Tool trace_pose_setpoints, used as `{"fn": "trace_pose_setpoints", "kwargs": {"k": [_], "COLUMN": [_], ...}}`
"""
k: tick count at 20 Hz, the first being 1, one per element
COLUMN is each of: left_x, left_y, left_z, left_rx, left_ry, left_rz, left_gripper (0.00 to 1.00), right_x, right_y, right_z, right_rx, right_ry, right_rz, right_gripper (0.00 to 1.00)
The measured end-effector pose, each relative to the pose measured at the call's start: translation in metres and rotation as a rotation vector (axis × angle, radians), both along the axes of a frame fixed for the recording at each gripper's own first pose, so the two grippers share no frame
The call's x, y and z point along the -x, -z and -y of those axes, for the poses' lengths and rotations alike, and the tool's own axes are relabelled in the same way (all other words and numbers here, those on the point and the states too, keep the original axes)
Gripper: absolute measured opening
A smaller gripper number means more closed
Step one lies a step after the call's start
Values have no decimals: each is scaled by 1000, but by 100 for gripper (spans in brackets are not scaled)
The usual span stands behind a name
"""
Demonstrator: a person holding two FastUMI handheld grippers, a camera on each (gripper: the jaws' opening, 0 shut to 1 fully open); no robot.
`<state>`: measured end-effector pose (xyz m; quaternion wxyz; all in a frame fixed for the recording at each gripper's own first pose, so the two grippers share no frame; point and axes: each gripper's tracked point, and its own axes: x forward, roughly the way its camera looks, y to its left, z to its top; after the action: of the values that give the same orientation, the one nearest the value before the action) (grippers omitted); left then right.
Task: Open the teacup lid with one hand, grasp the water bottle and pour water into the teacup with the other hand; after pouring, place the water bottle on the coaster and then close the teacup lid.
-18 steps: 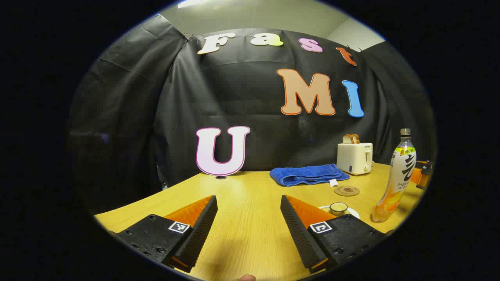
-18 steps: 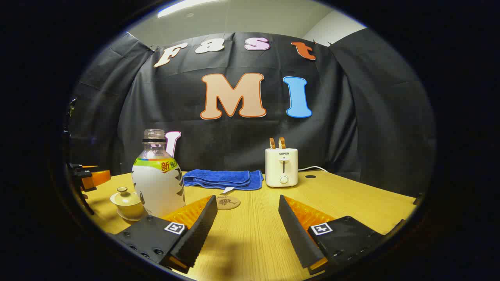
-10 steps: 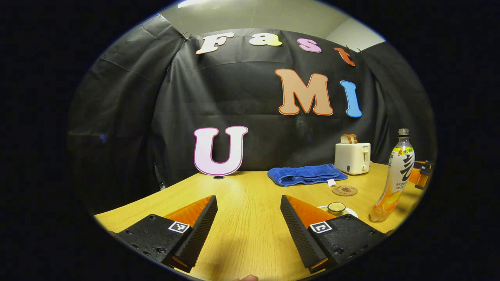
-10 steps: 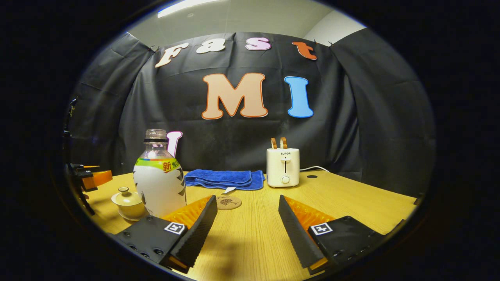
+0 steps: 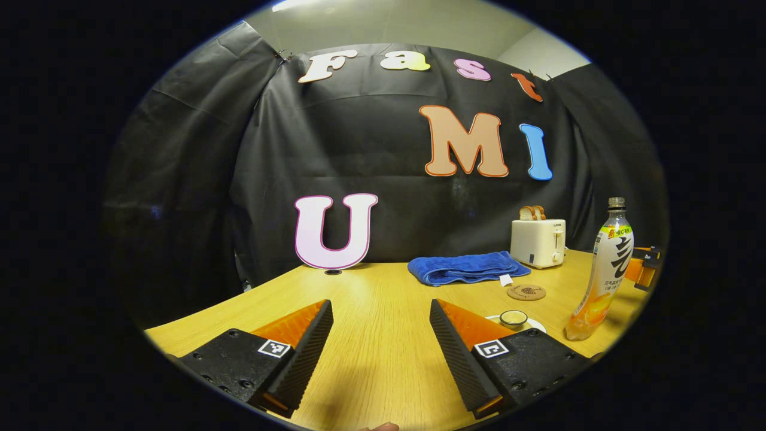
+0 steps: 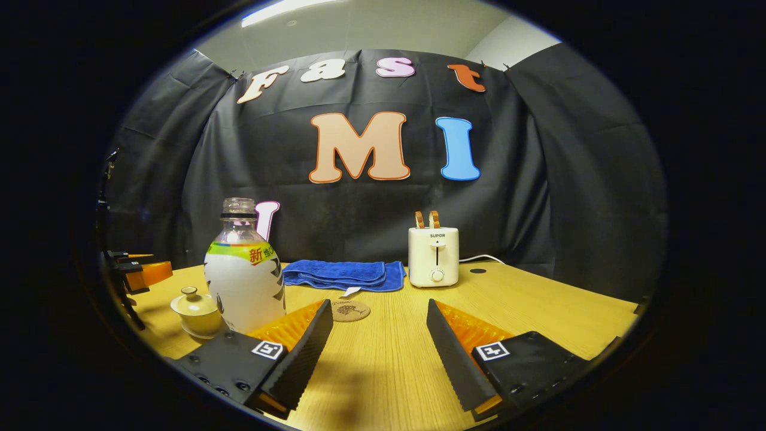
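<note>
Left to right, right gripper view: left claw (image 6: 140, 272) at far left edge, hovering just past the teacup (image 6: 196, 311); too small there to tell its state, but in left gripper view the left claw (image 5: 381, 341) is released, wide gap, nothing between the fingers. Teacup sits on its saucer, lid on, knob up. Lid step not started, I'd say. Water bottle (image 6: 244, 275) upright just right of the teacup, cap off, so likely ready to pour. It stands close in front of the right claw's left finger, not between the fingers. Right claw (image 6: 379, 341) released, empty, over bare bench (image 6: 538, 305). Coaster (image 6: 350, 310) lies ahead, between the fingers in view, free for the bottle later. Blue towel (image 6: 341, 274) behind it, toaster (image 6: 434, 256) further right by the wall, both out of the way. Judgement: both claws staged for approach, left for lid, right for bottle.
</note>
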<state>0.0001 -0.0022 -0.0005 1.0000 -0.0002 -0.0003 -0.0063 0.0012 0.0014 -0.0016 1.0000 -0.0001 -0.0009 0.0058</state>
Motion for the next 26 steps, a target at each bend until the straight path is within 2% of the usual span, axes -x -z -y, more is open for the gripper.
{"fn": "trace_pose_setpoints", "kwargs": {"k": [2,3,4,5,6,7,8,9,10,12,13,14,17,18,19,20,21,22,26], "left_x": [-1,-1,-1,0,-1,0,0,0,-1,-3,-4,-5,-5,-5,-5,-4,-4,-3,4], "left_y": [0,0,0,0,0,1,0,0,0,2,1,0,4,2,0,-4,-6,-9,-11], "left_z": [0,0,0,0,0,0,-1,-1,0,2,6,9,26,31,36,40,44,49,78], "left_rx": [0,0,0,0,0,0,0,1,1,0,2,5,42,52,57,55,50,47,53], "left_ry": [0,0,0,-1,-2,-5,-7,-8,-7,-2,13,20,67,83,97,110,123,136,223], "left_rz": [0,0,0,0,0,0,0,0,-1,-8,-3,-4,-27,-30,-26,-18,-12,-8,-18], "left_gripper": [95,95,95,95,95,95,95,95,95,95,95,95,95,96,96,96,96,95,96], "right_x": [-1,-2,-1,0,0,0,-1,-1,-1,-1,-1,-1,-1,0,-1,0,-1,-1,-1], "right_y": [0,0,0,0,0,0,0,0,0,0,0,0,0,0,0,1,0,0,0], "right_z": [0,0,0,0,0,0,0,0,0,0,0,0,0,0,-1,-1,-2,-2,-2], "right_rx": [0,0,0,0,0,0,0,0,0,0,0,0,0,0,0,0,0,0,-1], "right_ry": [0,0,0,0,0,0,0,0,0,0,0,0,0,-1,-4,-7,-9,-11,-12], "right_rz": [0,0,1,0,0,0,0,1,0,0,0,1,0,0,0,-1,-1,-1,-1], "right_gripper": [96,100,96,100,96,100,96,100,96,96,99,96,96,100,96,100,96,99,99]}}
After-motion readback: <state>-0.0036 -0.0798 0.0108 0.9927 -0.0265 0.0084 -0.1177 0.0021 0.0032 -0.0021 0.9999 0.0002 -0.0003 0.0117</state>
